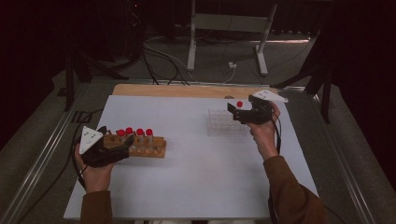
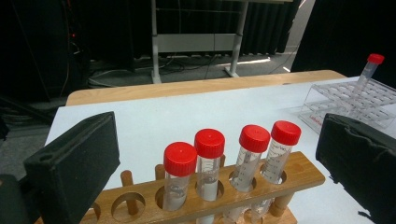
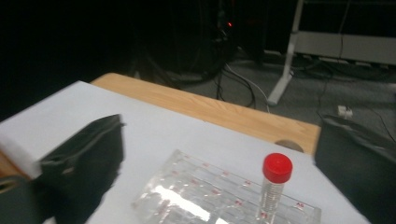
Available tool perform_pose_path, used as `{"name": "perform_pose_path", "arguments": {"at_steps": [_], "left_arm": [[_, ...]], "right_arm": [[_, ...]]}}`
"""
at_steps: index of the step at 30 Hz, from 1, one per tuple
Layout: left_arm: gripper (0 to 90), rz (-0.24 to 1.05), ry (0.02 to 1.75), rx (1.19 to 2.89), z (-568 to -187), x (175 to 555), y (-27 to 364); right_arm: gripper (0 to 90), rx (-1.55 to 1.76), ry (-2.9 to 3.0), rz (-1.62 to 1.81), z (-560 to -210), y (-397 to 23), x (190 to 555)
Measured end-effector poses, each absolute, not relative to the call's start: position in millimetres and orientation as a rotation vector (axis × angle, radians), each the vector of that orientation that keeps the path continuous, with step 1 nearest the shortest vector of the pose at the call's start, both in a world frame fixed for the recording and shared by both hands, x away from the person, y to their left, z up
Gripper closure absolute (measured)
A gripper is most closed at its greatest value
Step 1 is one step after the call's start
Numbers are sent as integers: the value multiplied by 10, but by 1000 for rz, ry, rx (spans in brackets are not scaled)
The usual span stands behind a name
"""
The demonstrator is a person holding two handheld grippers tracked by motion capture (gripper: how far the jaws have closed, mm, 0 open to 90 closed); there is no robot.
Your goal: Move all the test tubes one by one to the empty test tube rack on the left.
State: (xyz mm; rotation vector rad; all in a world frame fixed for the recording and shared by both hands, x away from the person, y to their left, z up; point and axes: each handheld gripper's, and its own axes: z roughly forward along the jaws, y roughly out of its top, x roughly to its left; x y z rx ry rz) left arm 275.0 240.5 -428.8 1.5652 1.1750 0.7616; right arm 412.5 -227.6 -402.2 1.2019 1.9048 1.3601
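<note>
Four red-capped tubes [image 2: 233, 158] stand upright in a wooden rack [image 2: 299, 175], directly ahead of the left tool [image 1: 113, 148] and between its spread jaws, which grip nothing and touch neither tubes nor rack. A fifth red-capped tube [image 3: 274, 186] stands in the clear plastic rack [image 3: 187, 196], just ahead of the right tool [image 1: 243, 113], whose jaws are also released and apart from it. Both racks rest on the white worktop [image 1: 187, 177], well apart from each other.
</note>
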Motion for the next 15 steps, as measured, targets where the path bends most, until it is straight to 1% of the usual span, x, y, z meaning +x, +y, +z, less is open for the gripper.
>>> {"name": "perform_pose_path", "arguments": {"at_steps": [4, 5, 11, 15], "left_arm": [[6, 767, 1175, 1552, -4285, 2744, 2415], [6, 771, 1173, 1546, -4283, 2741, 2419], [6, 783, 1149, 1521, -4266, 2719, 2442], [6, 782, 1144, 1524, -4276, 2724, 2437]], "right_arm": [[99, 1255, 1888, 1318, -4136, -2305, 4269], [145, 1273, 1895, 1309, -4168, -2320, 4303], [275, 1361, 1927, 1225, -4368, -2374, 4465], [442, 1356, 1945, 1184, -4448, -2357, 4512]]}}
